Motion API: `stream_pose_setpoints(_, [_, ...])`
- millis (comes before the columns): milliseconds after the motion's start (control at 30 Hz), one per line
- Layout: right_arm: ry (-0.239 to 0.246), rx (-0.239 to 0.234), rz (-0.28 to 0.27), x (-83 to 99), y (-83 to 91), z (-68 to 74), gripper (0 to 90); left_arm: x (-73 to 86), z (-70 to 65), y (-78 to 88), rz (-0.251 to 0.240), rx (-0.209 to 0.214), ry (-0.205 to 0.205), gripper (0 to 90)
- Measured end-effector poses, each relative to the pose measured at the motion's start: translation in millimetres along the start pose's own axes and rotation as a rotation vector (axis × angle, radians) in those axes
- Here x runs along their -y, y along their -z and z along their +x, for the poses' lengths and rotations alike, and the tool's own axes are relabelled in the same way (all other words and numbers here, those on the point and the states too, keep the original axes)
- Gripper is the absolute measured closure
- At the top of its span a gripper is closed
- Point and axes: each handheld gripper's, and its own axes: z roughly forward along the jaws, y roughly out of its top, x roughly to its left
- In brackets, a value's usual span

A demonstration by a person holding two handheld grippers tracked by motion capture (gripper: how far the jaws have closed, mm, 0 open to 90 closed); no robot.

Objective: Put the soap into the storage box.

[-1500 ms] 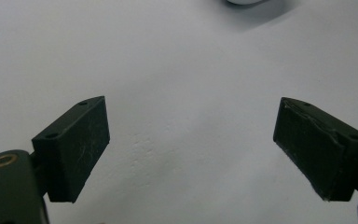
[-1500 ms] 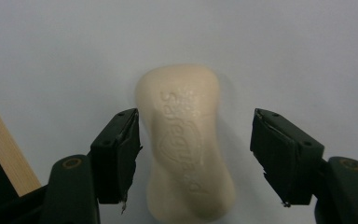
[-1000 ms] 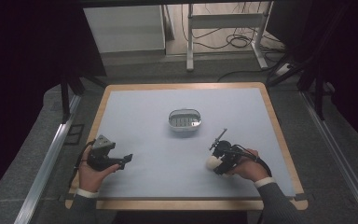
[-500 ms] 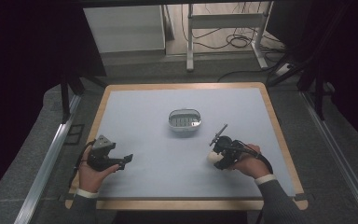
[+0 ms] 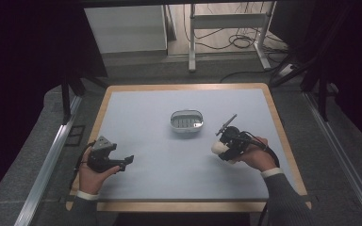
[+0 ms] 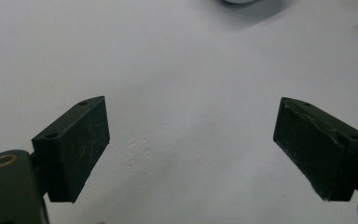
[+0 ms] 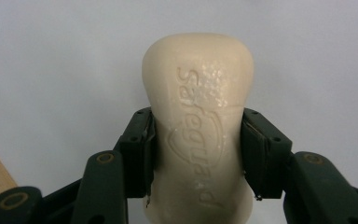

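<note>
Right gripper view, right hand-held gripper clamping cream soap bar, left hand-held gripper wide apart, holding nothing

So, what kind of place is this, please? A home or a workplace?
Probably a lab or recording workspace, not a home. The table has a plain pale mat in a wooden frame, dark curtains hang at both sides, and loose cables lie on the floor behind. The soap and small dish look like test props.

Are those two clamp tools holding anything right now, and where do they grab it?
The right gripper pinches a cream bar of soap across its narrow waist, one jaw on each side. The left gripper is open and holds nothing.
</note>
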Motion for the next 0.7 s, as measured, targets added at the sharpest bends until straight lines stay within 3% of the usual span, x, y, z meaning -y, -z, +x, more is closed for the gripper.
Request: stream_pose_setpoints(700, [0.003,0.016,-0.045,-17.5,4.2,-16.6,49.7,0.7,-0.7,-2.6,0.014,-0.002,-0.007,11.1])
